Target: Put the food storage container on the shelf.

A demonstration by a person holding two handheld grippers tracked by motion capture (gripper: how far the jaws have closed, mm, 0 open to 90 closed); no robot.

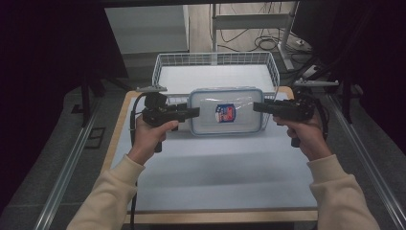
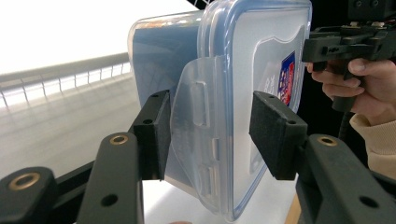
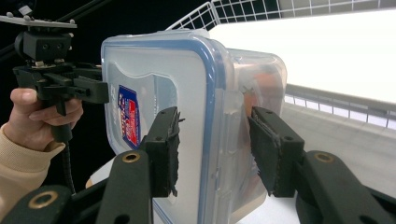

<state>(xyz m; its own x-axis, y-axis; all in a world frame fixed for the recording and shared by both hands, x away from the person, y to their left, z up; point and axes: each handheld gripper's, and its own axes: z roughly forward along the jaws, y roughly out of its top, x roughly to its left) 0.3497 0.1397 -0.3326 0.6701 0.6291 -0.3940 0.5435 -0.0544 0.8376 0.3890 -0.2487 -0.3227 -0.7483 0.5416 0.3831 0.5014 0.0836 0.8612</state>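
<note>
Two cream-sleeved forearms come in from the near edge of the high view, each hand gripping a black handheld tool. Between them, on the pale blue mat of the wood-edged worktop (image 1: 210,167), sits a clear rectangular plastic food container (image 1: 226,112) with a blue-rimmed snap-on lid and a red and blue label at its centre. It lies toward the far part of the mat, just in front of a white wire basket (image 1: 165,64) that stands at the far edge.

At the container's left end is the left gripper (image 1: 191,113), its jaws reaching to the side latch. In the left gripper view those jaws stand apart on either side of the translucent lid flap (image 2: 198,135); the left pad sits close against the flap, the right pad clearly off the lid, so nothing is clamped.

Opposite, the right gripper (image 1: 258,107) meets the container's right end. In the right gripper view its jaws straddle the lid edge and the latch there, open, with a gap showing at each pad. Whether either pad touches the plastic cannot be told.

Cables lie on the floor beyond the basket.
</note>
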